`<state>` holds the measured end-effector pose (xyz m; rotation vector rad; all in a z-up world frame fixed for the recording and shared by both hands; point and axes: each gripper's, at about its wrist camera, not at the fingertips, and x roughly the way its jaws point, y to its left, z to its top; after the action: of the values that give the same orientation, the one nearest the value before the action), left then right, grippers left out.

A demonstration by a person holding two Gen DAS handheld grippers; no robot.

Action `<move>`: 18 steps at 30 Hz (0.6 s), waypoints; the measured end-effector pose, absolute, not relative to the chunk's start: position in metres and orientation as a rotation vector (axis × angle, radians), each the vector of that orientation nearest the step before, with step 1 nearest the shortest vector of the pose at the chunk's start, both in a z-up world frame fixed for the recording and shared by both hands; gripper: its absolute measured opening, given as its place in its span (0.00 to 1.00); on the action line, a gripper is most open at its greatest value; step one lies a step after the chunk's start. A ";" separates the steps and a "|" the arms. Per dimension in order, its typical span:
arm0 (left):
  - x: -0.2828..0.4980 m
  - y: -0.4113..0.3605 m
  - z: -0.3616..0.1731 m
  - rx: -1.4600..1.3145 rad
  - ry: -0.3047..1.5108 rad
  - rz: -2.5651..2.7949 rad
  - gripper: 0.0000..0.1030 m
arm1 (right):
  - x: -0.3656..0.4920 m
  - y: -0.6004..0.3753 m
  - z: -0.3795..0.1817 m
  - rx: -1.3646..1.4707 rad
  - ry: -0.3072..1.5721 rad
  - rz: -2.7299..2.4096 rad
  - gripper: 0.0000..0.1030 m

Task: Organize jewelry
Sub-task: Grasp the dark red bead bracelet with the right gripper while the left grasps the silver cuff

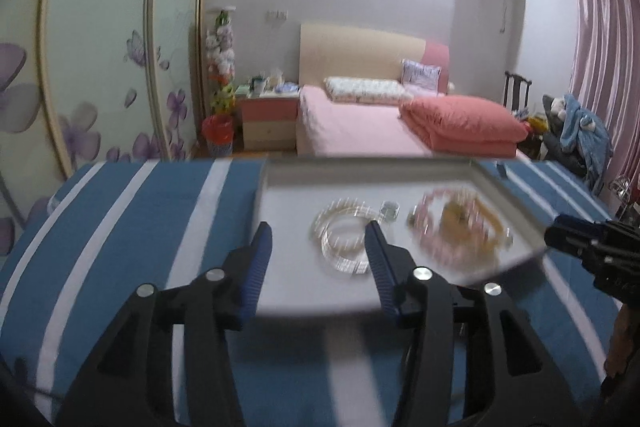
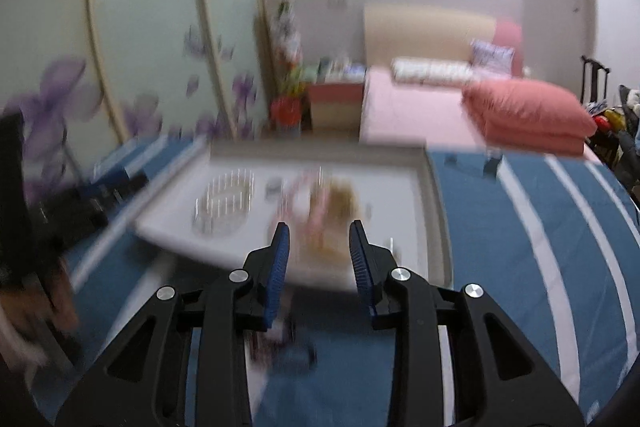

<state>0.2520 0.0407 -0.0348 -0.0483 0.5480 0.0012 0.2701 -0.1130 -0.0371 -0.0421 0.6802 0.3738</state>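
Both tongs stand open and hold nothing — the left gripper [image 1: 318, 241] spread wide, the right gripper [image 2: 319, 241] a little narrower. Each hovers over the near edge of a shallow white rectangular tray [image 1: 280, 247]. Inside lie a clear beaded bracelet [image 1: 346, 239], a small silvery ring [image 1: 389, 209] and a blurred pink-and-amber bead tangle [image 1: 460, 227]. Blue white-striped cloth [image 1: 140, 227] lies beneath.

Pink bed [image 1: 360, 127] with folded quilt [image 1: 464, 121]; nightstand [image 1: 266, 119], perhaps a red bin [image 1: 218, 133] beside.
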 end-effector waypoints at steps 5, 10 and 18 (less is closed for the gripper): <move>0.217 0.060 -0.048 -0.051 0.619 0.011 0.52 | 0.254 -0.114 -0.060 -0.076 0.802 0.405 0.46; 0.205 0.063 -0.052 -0.060 0.654 0.007 0.55 | 0.253 -0.096 -0.070 -0.137 0.861 0.432 0.63; 0.197 0.052 -0.051 -0.057 0.663 -0.021 0.60 | 0.278 -0.076 -0.084 -0.178 0.905 0.406 0.64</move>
<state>0.1974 0.0523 -0.0508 -0.0570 0.6628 -0.0208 0.2780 -0.0757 -0.0836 -0.1776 0.9054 0.4061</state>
